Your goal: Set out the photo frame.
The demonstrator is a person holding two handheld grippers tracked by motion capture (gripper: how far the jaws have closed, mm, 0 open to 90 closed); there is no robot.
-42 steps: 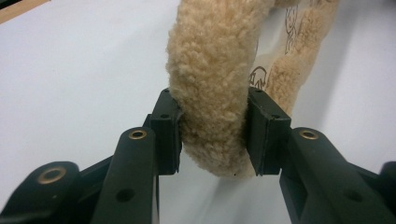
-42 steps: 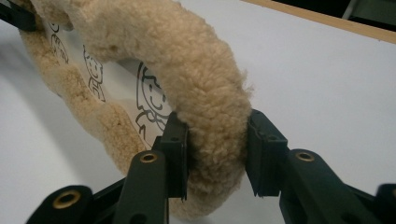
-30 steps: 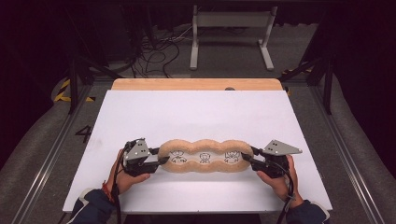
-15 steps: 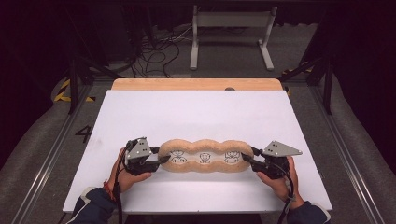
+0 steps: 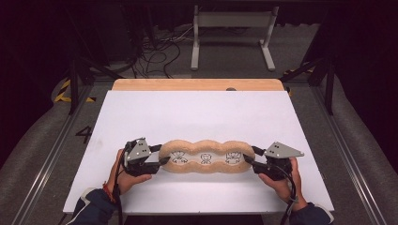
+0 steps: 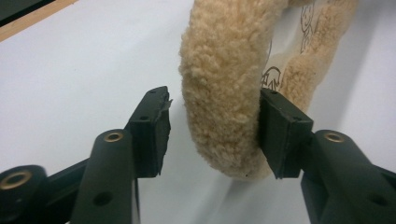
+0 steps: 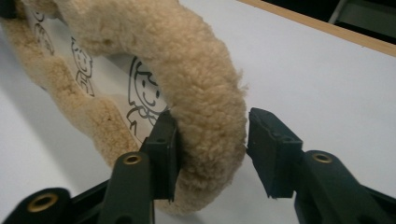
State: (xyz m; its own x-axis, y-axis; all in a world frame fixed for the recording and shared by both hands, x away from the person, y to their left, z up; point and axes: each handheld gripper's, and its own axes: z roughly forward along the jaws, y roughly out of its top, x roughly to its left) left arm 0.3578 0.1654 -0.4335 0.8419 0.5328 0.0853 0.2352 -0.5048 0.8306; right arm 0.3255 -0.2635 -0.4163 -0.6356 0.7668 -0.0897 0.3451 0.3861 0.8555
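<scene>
A tan fleece-rimmed pad (image 5: pixel 205 157) with three lobes and cartoon figures on its white middle lies on the white table top (image 5: pixel 197 112) near the front. My left gripper (image 5: pixel 162 154) straddles its left end, my right gripper (image 5: pixel 251 157) its right end. Both pairs of jaws have just been opening. In the left gripper view the fleece rim (image 6: pixel 219 84) stands between the jaws of the left gripper (image 6: pixel 215 128): one pad is clear of it and the other rests against it. In the right gripper view the rim (image 7: pixel 196 84) sits loosely inside the right gripper (image 7: pixel 215 149), with a gap at one pad.
A wooden strip (image 5: pixel 197 84) runs along the table's far edge. Beyond it, on the dark floor, stand a white metal frame (image 5: pixel 232 28) and a tangle of cables (image 5: pixel 155 47). Metal rails flank the table on both sides.
Both grippers' jaws have spread apart and released their pinch on the fleece rim. The pad and both hands have stayed where they were.
</scene>
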